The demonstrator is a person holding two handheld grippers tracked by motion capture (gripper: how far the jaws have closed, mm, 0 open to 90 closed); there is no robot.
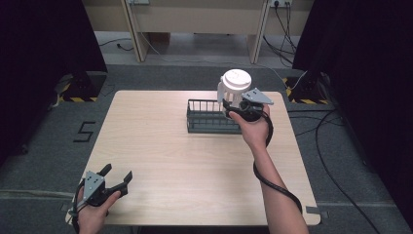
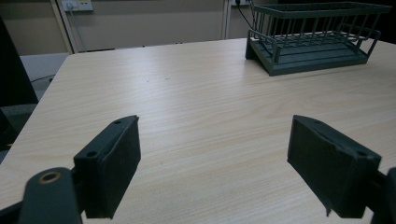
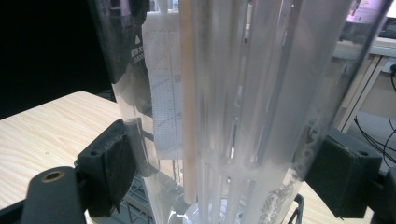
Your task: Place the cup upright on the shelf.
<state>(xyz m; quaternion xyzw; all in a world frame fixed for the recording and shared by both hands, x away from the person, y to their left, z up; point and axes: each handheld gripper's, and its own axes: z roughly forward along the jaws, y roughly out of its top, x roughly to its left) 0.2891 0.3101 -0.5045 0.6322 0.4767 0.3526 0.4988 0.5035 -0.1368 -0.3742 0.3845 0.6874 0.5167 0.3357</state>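
A: Clamping the clear pitcher (image 3: 224,107) on both sides, the right gripper (image 1: 238,108) has its two black pads (image 3: 112,168) pressed against the ribbed wall, one on each flank. I'd guess it grips low on the body so the tall thing hangs upright and doesn't swing.

B: And where does the pitcher sit relative to the table (image 1: 160,161)?

A: In the high view it's at about one o'clock from the table's middle, its white lid (image 1: 236,79) up. It stands at the right end of the dark wire rack (image 1: 207,117). In the right gripper view the rack's bars show under the pitcher's base, but whether the base rests in the rack or hangs just above it, I can't tell.

B: Why hold it from the near side?

A: Probably because the person's right hand (image 1: 253,129) comes in from six o'clock, so the jaws reach forward around the body without crossing the rack's rails.

B: The other gripper?

A: The left gripper (image 1: 117,178) is down at about seven o'clock, near the table's front edge, jaws spread wide with bare tabletop between them. It's well apart from the rack, which its own view shows off at one o'clock. I'd judge it is parked there to stay out of the way.
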